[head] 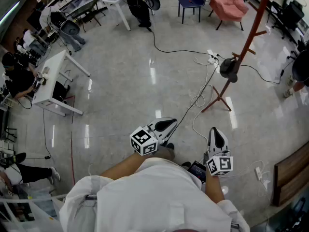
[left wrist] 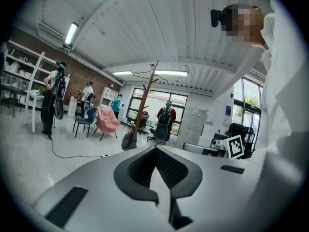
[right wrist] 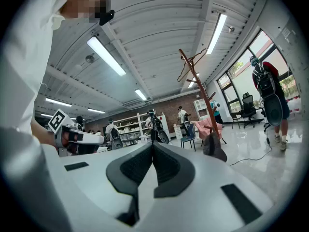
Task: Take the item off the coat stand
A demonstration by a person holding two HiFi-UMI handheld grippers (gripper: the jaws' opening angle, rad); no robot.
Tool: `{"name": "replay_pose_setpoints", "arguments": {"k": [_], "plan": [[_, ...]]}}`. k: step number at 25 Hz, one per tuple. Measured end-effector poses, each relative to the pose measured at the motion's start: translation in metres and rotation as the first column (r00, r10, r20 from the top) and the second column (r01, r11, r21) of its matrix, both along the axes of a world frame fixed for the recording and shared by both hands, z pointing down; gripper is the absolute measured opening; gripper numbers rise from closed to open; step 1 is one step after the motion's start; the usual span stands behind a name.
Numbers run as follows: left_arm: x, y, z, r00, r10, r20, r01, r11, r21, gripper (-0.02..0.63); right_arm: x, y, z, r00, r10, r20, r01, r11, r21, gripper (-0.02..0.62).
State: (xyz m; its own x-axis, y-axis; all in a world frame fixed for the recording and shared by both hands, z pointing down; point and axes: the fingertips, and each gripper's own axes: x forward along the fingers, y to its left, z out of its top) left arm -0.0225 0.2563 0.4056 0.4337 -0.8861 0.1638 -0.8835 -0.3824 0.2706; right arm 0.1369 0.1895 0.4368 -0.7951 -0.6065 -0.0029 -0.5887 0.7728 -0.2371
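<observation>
I read the left gripper [head: 165, 125] jaws fully together, holding nothing; right gripper [head: 217, 135] likewise. Dark item [head: 229, 68] hangs on the stand [head: 253, 30], well apart from both.

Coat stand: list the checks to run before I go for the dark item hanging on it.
1. The dark item hangs on the coat stand: ok.
2. The left hand-held gripper is empty: ok.
3. The right hand-held gripper is empty: ok.
4. Jaws open for a grasp: not ok, both shut.
5. Floor path free: not ok, cables lie before the stand's base.
6. How the item is hooked: cannot tell.
</observation>
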Motion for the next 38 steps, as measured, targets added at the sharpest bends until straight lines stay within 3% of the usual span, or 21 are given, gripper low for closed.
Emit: {"name": "replay_pose_setpoints", "arguments": {"k": [6,11,16,20,24,30,34,38], "plan": [[-0.026,0.019,0.008,0.999,-0.003,-0.050,0.003,1.000,0.010,0.012,-0.017,0.036,-0.010,0.999,0.046,-0.018,-0.046,0.999,0.022,0.023],[-0.035,0.027,-0.005,0.994,0.100,-0.038,-0.098,0.993,0.071,0.012,-0.030,0.068,-0.023,0.993,0.112,-0.049,-0.111,0.994,0.015,0.023],[-0.050,0.043,0.006,0.987,0.123,-0.102,-0.117,0.991,0.066,0.012,-0.041,0.102,-0.008,0.984,0.156,-0.085,-0.157,0.987,-0.010,0.023],[-0.074,0.054,0.019,0.975,0.110,-0.192,-0.105,0.994,0.036,0.012,-0.046,0.108,-0.003,0.974,0.219,-0.052,-0.221,0.974,-0.043,0.023],[-0.091,0.061,0.035,0.979,0.100,-0.179,-0.099,0.995,0.013,0.012,-0.062,0.115,-0.007,0.975,0.221,-0.039,-0.222,0.975,-0.028,0.024],[-0.091,0.052,0.026,0.961,0.124,-0.249,-0.119,0.992,0.035,0.012,-0.067,0.127,-0.017,0.969,0.223,-0.103,-0.224,0.975,-0.002,0.025],[-0.089,0.053,0.008,0.955,0.172,-0.243,-0.156,0.984,0.085,0.012,-0.063,0.130,-0.022,0.959,0.256,-0.121,-0.258,0.966,-0.005,0.025],[-0.087,0.056,0.010,0.962,0.207,-0.179,-0.192,0.977,0.096,0.012,-0.061,0.132,-0.026,0.951,0.286,-0.115,-0.287,0.958,0.005,0.025]]}}
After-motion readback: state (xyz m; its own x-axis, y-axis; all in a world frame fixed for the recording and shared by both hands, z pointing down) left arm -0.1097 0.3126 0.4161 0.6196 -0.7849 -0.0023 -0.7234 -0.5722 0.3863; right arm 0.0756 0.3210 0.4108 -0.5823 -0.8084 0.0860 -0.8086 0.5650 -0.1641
